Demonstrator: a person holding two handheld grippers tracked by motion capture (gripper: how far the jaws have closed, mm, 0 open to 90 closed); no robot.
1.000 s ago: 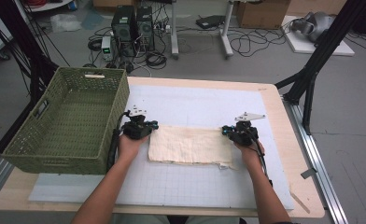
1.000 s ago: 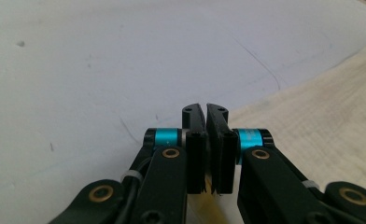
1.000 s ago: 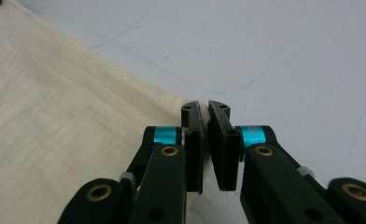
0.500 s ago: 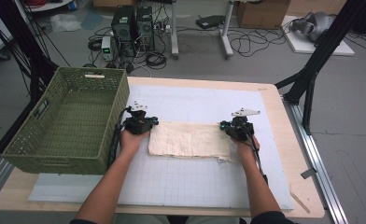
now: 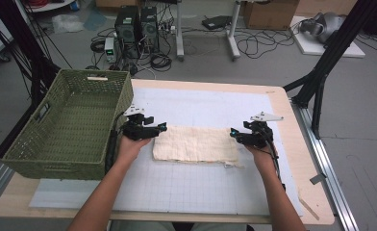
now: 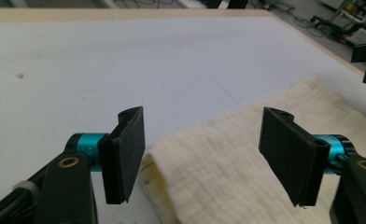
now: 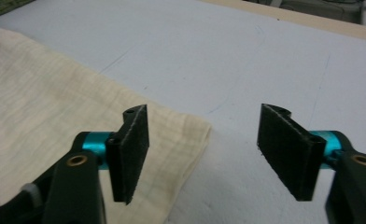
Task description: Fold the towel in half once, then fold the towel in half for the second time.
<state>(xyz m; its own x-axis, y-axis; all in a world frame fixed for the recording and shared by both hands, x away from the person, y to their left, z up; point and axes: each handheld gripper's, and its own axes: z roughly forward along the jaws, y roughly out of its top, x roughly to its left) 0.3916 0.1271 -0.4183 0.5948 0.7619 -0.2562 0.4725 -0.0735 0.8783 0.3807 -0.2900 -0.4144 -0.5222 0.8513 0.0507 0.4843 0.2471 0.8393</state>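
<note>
Since a second ago both my hands have slid a bit further up the worktop and the cloth (image 5: pixel 196 144) went with them, so it's now closer to the middle and looks a little narrower front to back. Going left to right: the green woven basket (image 5: pixel 66 125) sits on the left edge of the worktop, hanging slightly off it. Just beside its right wall is my left gripper (image 5: pixel 159 128), right at the cloth's left end. Jaws are wide apart there, with the folded left corner of the cloth lying between them, nothing pinched. The cloth itself is a cream folded strip lying flat on the white mat (image 5: pixel 201 187), mid-table. At its right end is my right gripper (image 5: pixel 233 133), jaws also spread open, straddling the cloth's right corner without gripping it.
</note>
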